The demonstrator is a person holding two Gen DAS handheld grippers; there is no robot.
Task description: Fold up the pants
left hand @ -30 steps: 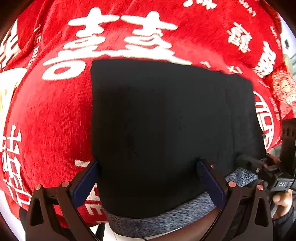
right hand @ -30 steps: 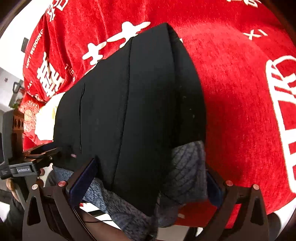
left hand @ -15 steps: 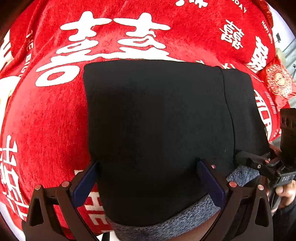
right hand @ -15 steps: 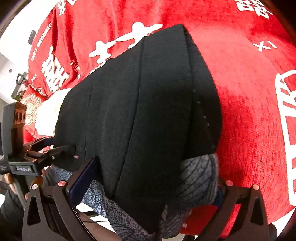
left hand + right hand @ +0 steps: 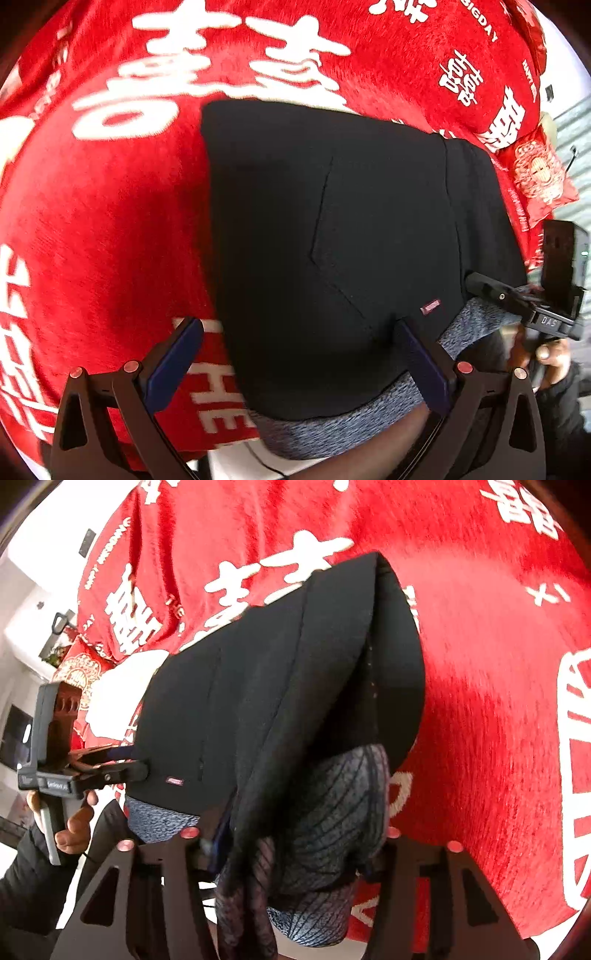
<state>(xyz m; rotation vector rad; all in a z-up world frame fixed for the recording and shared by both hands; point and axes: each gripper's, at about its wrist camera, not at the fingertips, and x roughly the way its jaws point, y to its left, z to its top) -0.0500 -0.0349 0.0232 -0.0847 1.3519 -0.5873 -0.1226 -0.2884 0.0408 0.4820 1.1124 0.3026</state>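
Note:
The black pants (image 5: 332, 240) lie folded on the red cloth, with a grey lining (image 5: 354, 428) showing at the near edge. My left gripper (image 5: 295, 362) is open, its blue pads either side of the near edge of the pants. In the right wrist view the pants (image 5: 280, 686) bulge up, and the grey patterned lining (image 5: 332, 812) fills the space between the jaws of my right gripper (image 5: 288, 849). The jaws have come close together on this bunched edge. The fingertips are hidden by fabric.
A red cloth with white characters (image 5: 92, 221) covers the surface and also shows in the right wrist view (image 5: 498, 701). A red cushion (image 5: 539, 177) lies at the far right. The other gripper and the hand holding it show in each view (image 5: 554, 295) (image 5: 55, 768).
My right gripper's jaws have closed in on the near edge of the pants and lifted it, bunching the fabric. My left gripper has stayed open and shifted slightly along the edge.

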